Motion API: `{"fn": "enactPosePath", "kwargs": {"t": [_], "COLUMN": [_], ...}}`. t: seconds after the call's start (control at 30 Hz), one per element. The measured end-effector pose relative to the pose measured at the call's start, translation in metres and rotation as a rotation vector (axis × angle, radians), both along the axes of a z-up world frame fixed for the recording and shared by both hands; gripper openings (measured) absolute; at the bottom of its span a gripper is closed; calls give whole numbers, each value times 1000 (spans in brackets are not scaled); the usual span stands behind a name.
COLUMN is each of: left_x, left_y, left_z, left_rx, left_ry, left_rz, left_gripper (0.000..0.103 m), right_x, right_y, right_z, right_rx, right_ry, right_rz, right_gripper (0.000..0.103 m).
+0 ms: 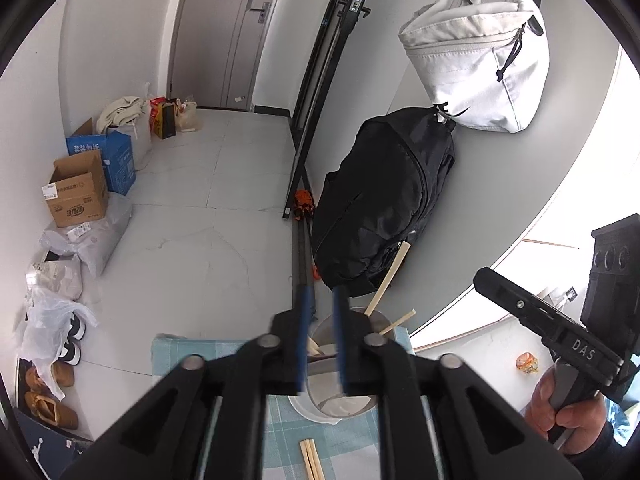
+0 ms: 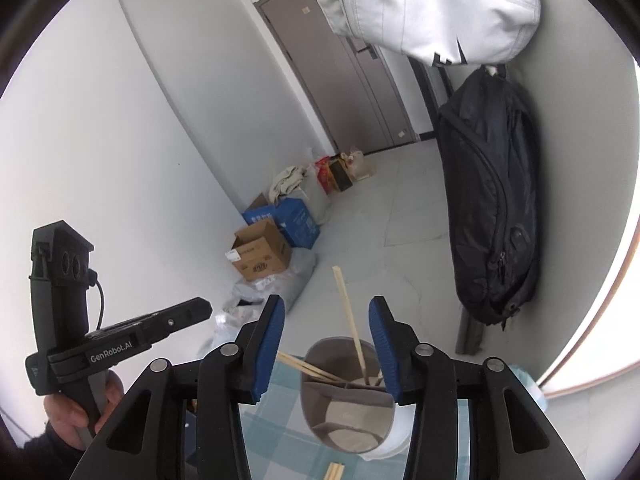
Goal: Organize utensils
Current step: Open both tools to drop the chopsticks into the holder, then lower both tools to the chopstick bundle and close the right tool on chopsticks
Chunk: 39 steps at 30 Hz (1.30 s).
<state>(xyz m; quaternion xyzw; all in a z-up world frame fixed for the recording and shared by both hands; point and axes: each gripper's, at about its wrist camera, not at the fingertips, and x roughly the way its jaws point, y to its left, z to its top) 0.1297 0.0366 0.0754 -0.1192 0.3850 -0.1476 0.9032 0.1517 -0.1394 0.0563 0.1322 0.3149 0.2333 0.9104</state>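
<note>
Here chopsticks point(image 2: 352, 320) stand between right gripper's point(image 2: 330, 344) parted jaws.

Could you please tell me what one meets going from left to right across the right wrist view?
Left gripper → brown cardboard box → grey utensil cup → black backpack.

Grey utensil holder point(image 2: 347, 396) standing upright at lower centre of frame; wooden chopsticks point(image 2: 352, 320) leaning inside it, tips projecting upward; a loose chopstick pair point(image 1: 313, 460) lying flat at bottom edge.
</note>
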Motion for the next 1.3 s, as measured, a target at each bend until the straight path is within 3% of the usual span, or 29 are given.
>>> {"fn": "enactPosePath", "kwargs": {"t": [0.03,0.1,0.17,0.27,0.43,0.67,0.87,1.0,1.13,1.3], "left_x": [-4,-14,-22,-35,-60,-87,-104,-112,-118,-117], "left_y": [1,2,2,-3,-8,-14,-12,-10,-7,-1], "left_z": [2,8,14,20,25,19,6,-8,-27,-58], "left_rx": [-5,-12,2,38,69,117,106,108,104,103], "left_ry": [-5,-36,-60,-83,-126,-158,-143,-136,-128,-91], "left_rz": [7,28,37,46,65,88,107,129,134,161], "left_gripper": [33,43,44,47,67,68,68,79,80,80], "right_x": [-4,-15,-25,-40,-64,-95,-119,-129,-139,-138], "right_y": [0,0,1,3,6,8,6,7,10,16], "right_z": [3,8,10,12,13,7,-7,-20,-39,-71], "right_rx": [1,10,15,19,30,26,33,21,-14,-72], "right_ry": [-8,-26,-40,-52,-72,-90,-94,-90,-85,-5], "right_rz": [-1,0,2,12,12,7,-9,-11,-18,-7], "right_gripper": [45,52,61,64,75,84,91,93,96,96]}}
